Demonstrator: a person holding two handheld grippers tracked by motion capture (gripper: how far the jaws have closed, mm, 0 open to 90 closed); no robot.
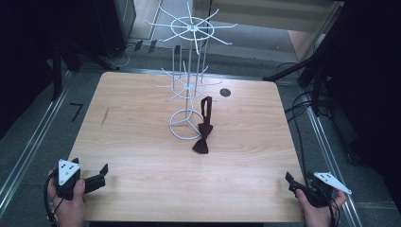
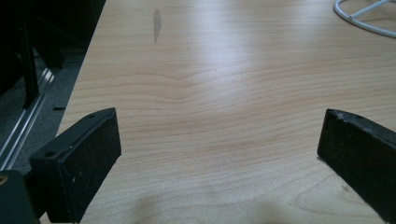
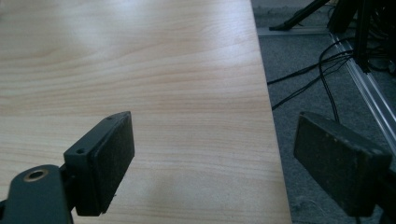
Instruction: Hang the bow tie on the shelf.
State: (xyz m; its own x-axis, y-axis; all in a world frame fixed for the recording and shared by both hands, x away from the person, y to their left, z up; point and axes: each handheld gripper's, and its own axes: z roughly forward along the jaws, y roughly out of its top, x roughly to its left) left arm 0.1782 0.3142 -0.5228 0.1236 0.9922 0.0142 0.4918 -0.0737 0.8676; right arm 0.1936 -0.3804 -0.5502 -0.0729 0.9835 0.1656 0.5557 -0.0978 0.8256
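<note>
Left gripper [image 1: 97,176] held at lower left, jaws spread wide, nothing gripped. Right gripper [image 1: 295,183] held at lower right, likewise spread. Bow tie [image 1: 203,132] laid at frame centre beside rack [image 1: 188,90] base, long axis near-vertical, strap pointed up-frame.

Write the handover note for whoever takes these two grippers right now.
Left gripper: jaws open, empty, held at the near left corner of the light wooden table.
Right gripper: jaws open, empty, at the near right edge, one jaw out past the table's side.
Dark brown fabric bow tie: lies at mid-table, its strap running up against the white wire display stand, beside the stand's ring base.
Done: nothing is gripped yet; both grippers are far from the bow tie.
Left: probably reach in, grip the bow tie and hang it on a stand arm.
</note>
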